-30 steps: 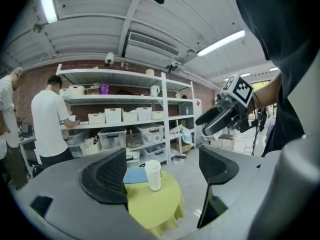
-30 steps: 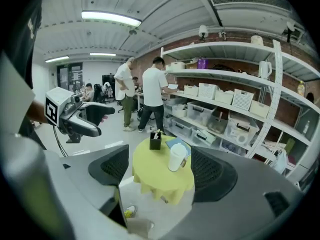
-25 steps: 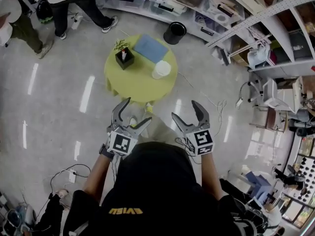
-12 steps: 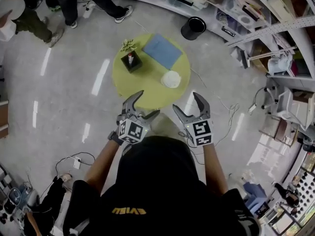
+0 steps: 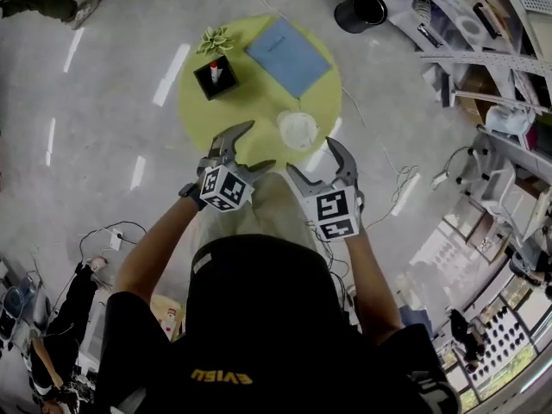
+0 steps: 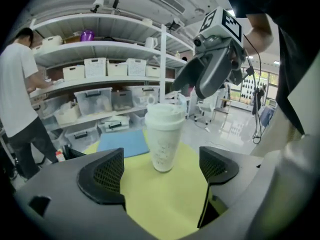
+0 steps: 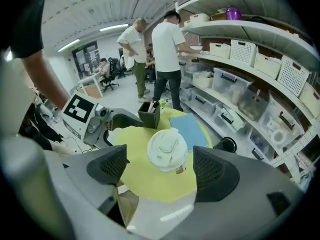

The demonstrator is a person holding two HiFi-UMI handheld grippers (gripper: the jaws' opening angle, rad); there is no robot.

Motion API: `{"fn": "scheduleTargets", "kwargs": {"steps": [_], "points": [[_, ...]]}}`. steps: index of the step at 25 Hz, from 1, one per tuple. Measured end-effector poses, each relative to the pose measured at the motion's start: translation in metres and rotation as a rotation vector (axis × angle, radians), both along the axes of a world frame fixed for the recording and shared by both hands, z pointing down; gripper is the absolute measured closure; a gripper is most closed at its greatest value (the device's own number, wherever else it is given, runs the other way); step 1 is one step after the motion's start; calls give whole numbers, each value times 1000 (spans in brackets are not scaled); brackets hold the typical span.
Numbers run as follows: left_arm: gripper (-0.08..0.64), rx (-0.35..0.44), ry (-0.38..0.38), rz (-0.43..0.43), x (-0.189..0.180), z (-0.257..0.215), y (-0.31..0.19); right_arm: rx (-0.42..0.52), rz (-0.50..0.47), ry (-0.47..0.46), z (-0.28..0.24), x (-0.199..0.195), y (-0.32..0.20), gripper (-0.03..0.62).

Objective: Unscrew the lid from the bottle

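Round yellow table [image 5: 250, 119] on a grey floor, storage shelves beyond it. The white bottle [image 5: 297, 130], lid on, stands upright near the table's edge nearest the person. At that edge the left gripper [image 5: 257, 145] hovers, jaws wide apart and empty. The right gripper [image 5: 310, 155] hovers beside it, jaws opening, nothing between them.
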State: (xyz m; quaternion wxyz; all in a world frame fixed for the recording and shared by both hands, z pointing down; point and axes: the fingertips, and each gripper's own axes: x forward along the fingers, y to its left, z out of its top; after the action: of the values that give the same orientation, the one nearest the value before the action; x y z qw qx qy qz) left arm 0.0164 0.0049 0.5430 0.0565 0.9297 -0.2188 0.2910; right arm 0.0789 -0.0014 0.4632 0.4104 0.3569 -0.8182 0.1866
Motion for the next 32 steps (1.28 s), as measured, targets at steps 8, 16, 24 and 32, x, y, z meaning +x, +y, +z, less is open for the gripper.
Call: {"fn": "scheduleTargets", "kwargs": {"steps": [8, 16, 24, 32], "points": [[94, 11, 94, 114, 35, 73, -40, -53, 10, 90, 46, -8, -39, 166], [202, 85, 115, 336, 68, 92, -39, -109, -56, 187, 73, -19, -42, 190], [210, 36, 133, 386, 69, 94, -37, -117, -68, 142, 73, -18, -42, 192], [210, 7, 129, 425, 69, 94, -37, -69, -391, 168, 68, -21, -38, 192]]}}
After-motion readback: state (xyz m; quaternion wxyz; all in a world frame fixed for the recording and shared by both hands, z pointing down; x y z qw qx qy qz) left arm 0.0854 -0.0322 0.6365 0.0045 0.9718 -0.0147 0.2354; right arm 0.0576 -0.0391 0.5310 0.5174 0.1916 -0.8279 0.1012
